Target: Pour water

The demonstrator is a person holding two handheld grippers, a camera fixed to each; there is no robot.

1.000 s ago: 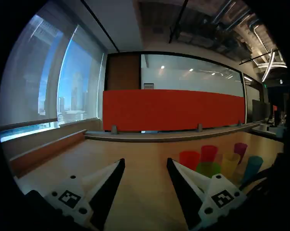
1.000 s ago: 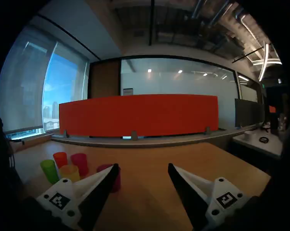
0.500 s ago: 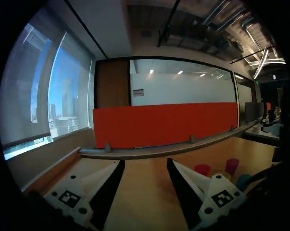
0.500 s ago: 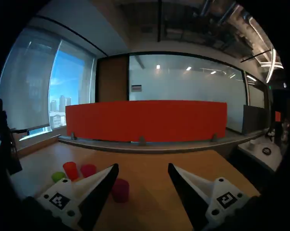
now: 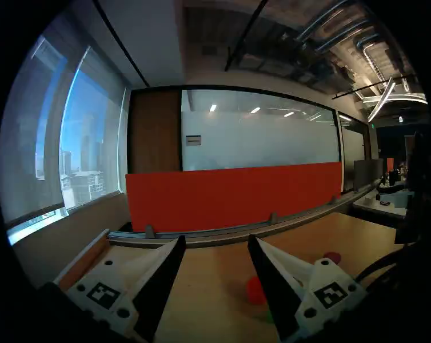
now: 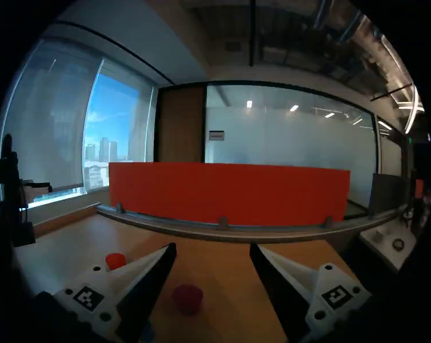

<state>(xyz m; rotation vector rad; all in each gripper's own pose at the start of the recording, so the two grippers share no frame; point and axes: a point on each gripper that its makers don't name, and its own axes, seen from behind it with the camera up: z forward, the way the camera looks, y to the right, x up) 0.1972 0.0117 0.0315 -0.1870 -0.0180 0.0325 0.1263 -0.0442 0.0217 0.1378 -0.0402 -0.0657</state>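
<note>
Two small cups sit on the bench point(image 6: 221, 268) below my right gripper point(image 6: 211, 246): a magenta cup point(image 6: 187, 297) between its fingers, a red cup point(image 6: 116, 260) off left. Both look round, smooth, coloured plastic; the bench is matt pale wood. Fingers on the right and on my left gripper point(image 5: 215, 238) are spread wide, holding nothing. Cannot tell which cup holds water. Judgement: pouring not begun; grasp, lift and tip all remain.

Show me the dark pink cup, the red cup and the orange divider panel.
dark pink cup point(image 6: 187, 298): right gripper view, on its side wall.
red cup point(image 6: 116, 260): right gripper view, near its top.
orange divider panel point(image 6: 227, 193): right gripper view, middle of its front face.
</note>
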